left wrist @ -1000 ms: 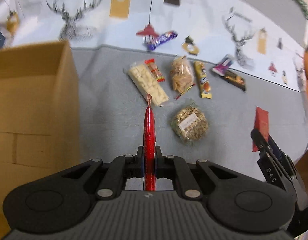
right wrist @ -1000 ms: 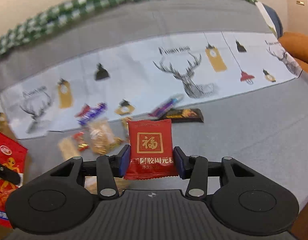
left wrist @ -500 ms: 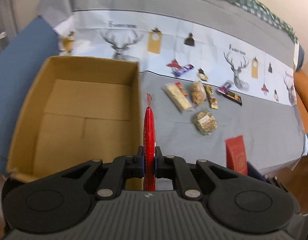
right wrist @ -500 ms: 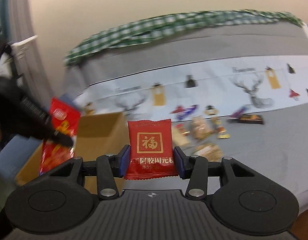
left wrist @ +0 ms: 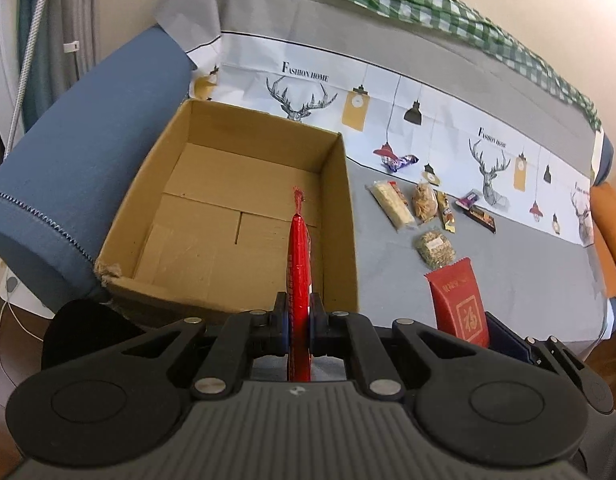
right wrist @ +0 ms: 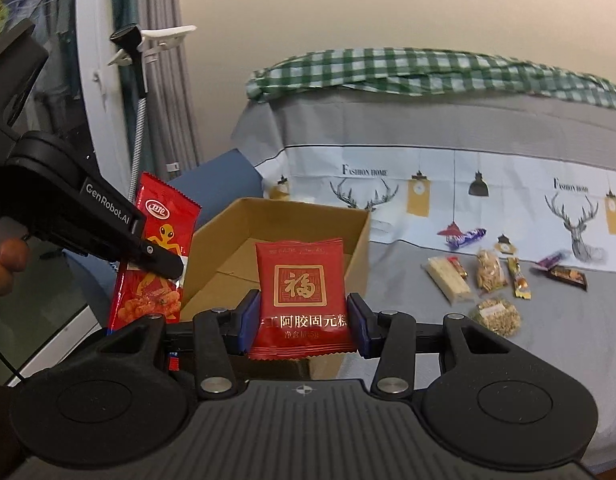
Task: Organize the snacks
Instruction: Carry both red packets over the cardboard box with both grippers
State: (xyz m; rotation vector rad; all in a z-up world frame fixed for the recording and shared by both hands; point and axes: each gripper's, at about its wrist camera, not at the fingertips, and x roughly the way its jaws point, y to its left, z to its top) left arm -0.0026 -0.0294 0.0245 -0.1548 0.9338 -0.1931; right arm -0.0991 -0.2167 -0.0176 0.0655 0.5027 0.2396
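Note:
My left gripper [left wrist: 297, 316] is shut on a red snack bag [left wrist: 299, 248], seen edge-on, held above the near right part of an open cardboard box [left wrist: 227, 216]. In the right wrist view the same bag [right wrist: 155, 256] shows an orange alien print, clamped by the left gripper [right wrist: 163, 262]. My right gripper [right wrist: 303, 320] is shut on a flat red packet with gold characters [right wrist: 301, 292], held just before the box [right wrist: 299, 220]. That packet [left wrist: 460, 304] also shows at the lower right of the left wrist view. The box floor holds nothing.
Several loose snacks [left wrist: 424, 208] lie in a cluster on the grey cover [left wrist: 508, 260] right of the box. A blue cushion [left wrist: 79, 152] presses on the box's left side. A person's fingers [right wrist: 5, 268] hold the left gripper.
Both grippers swung left and rose from the snack cluster toward the box, each keeping its packet. The box, first at the left edge, now lies under the left gripper.

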